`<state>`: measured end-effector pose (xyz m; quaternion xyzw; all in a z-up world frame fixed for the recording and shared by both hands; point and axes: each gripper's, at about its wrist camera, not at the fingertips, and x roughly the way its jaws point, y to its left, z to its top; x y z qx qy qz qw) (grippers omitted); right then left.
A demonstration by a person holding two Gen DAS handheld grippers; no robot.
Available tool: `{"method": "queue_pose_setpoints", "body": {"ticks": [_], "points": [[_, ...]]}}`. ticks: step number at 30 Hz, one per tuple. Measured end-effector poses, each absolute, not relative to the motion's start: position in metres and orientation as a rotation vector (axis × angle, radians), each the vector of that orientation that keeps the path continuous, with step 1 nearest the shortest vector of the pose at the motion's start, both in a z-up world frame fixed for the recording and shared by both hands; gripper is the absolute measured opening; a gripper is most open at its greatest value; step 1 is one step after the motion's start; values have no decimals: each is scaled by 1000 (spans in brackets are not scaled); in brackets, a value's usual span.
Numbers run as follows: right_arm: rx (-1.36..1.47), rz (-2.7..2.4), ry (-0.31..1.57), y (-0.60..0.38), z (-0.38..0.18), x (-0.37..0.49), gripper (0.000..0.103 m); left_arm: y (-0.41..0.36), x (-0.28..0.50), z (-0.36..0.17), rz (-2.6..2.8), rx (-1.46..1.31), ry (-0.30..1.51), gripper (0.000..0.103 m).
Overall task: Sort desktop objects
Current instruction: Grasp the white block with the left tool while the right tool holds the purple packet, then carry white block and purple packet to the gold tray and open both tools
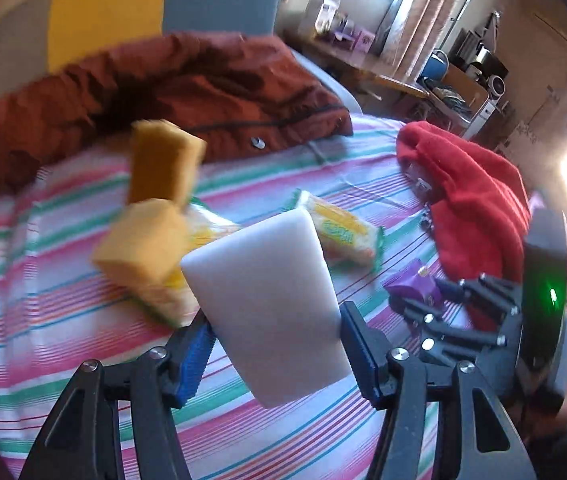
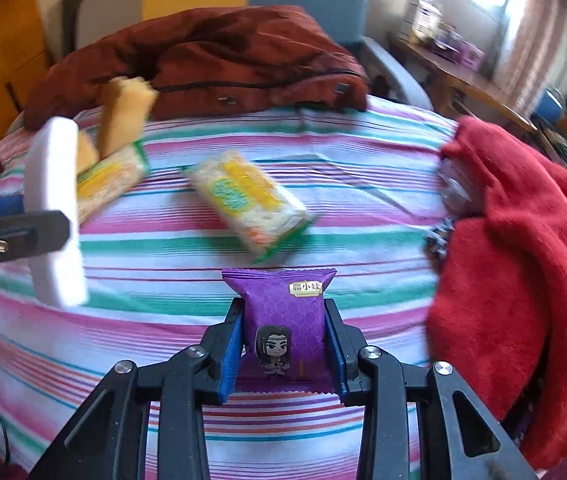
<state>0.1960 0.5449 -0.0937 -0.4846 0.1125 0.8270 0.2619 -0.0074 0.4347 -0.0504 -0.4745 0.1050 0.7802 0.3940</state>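
A: White rectangular foam block (image 1: 263, 312): where is it?
B: Low centre of the left wrist view, clamped between the blue-padded fingers (image 1: 195, 354) of the left gripper (image 1: 275, 344); its long axis runs up and away from them, tilted toward the frame's upper left; it looks lifted off the striped bedsheet (image 1: 83, 360).
A: And the right gripper (image 2: 283, 344)?
B: Its fingers are pinched narrow on a purple foil snack packet (image 2: 283, 320), lower centre of its view, long axis pointing away from the camera.
A: What's left lying loose?
B: A yellow-green wrapped pack (image 2: 247, 204) mid-frame, just beyond the purple packet; another like it (image 2: 107, 184) and two orange-yellow sponges (image 1: 151, 224) at the left; a red cloth (image 2: 523, 272) at the right.
A: Which hand is nearer the middle pack?
B: The right, I'd judge; it lies slantwise straight ahead of those fingers, but both hands are full.
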Motion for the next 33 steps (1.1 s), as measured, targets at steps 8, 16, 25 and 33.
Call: {"method": "queue_pose_setpoints", "body": {"ticks": [8,16,25,33], "points": [[-1373,2255,284,533,-102,185,37,365,3,-45,2089,-1129,319,62],[-1449,2284,325,519,-110,176,37,312,5,-39,2172,-1107,317,62],[-1537,2311,284,485,-105,160,37,277,7,-26,2228,-1058,283,62],[-1641,2373,189,441,-99,135,37,250,9,-20,2263,-1045,244,62]]}}
